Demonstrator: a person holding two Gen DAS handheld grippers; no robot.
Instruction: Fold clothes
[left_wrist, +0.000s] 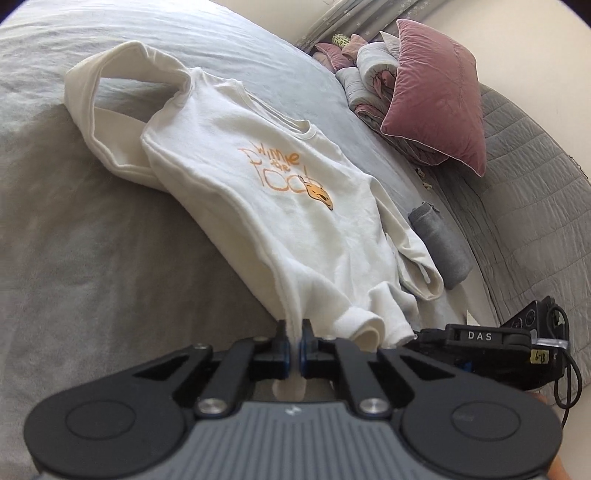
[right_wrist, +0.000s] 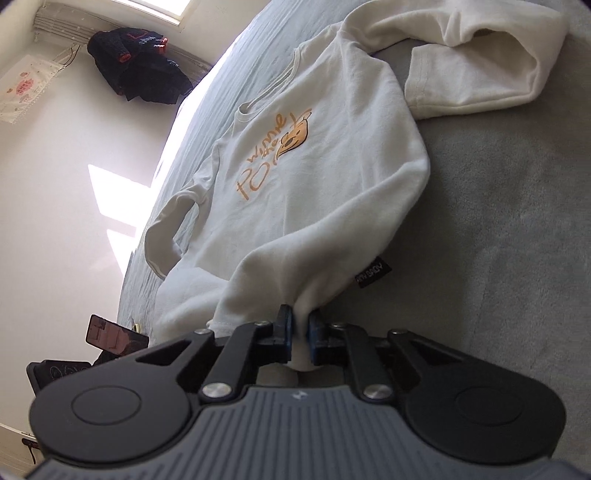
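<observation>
A cream long-sleeved shirt (left_wrist: 258, 192) with an orange bear print lies front up on the grey bed (left_wrist: 92, 258). My left gripper (left_wrist: 294, 328) is shut on the shirt's bottom hem, with a pinch of cloth between its blue pads. In the right wrist view the same shirt (right_wrist: 314, 177) shows, and my right gripper (right_wrist: 301, 317) is shut on another part of the hem, beside a small black label (right_wrist: 373, 274). One sleeve is folded over at the far side (right_wrist: 480, 62). The right gripper's body (left_wrist: 491, 350) appears at the lower right of the left wrist view.
A folded grey garment (left_wrist: 441, 247) lies right of the shirt. A pink cushion (left_wrist: 439, 92) and bundled bedding (left_wrist: 365, 77) sit at the bed's far end. Dark clothes (right_wrist: 136, 62) hang on the wall, and a phone (right_wrist: 112, 334) stands off the bed's left edge.
</observation>
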